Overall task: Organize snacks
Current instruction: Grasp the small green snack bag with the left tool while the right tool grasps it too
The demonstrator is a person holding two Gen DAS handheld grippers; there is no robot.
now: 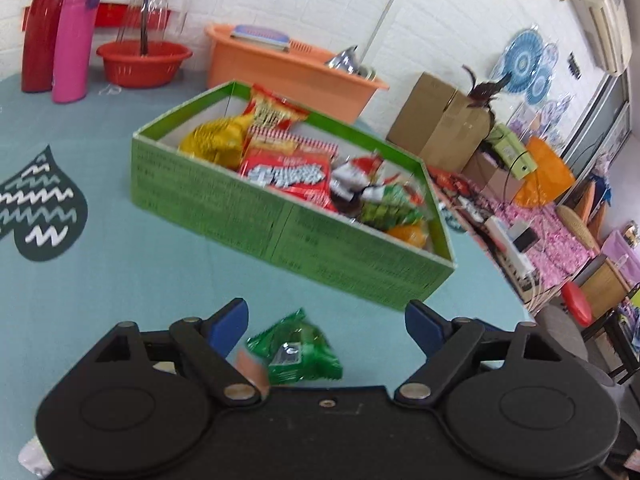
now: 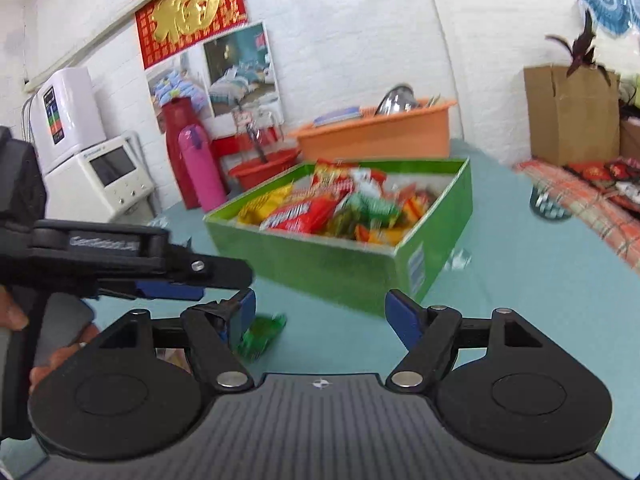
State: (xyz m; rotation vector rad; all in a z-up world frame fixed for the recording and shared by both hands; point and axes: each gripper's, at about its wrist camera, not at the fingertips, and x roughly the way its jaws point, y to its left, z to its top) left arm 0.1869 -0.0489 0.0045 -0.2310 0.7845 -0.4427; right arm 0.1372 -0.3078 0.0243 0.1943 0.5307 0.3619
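Background items, far edge of surface
Pink flask (image 1: 74, 40) beside red basin (image 1: 143, 61); orange tub (image 1: 288, 70); cardboard box (image 1: 438, 122) apart.

Green box (image 1: 256, 216): matt printed cardboard. Snack packets (image 1: 288, 172) inside it: glossy crinkled foil and plastic. Green packet (image 1: 298, 350) in front of the box: shiny wrapper. Desk (image 1: 120, 264): matt teal cloth. Pink flask (image 1: 74, 40) behind the box: smooth glossy.
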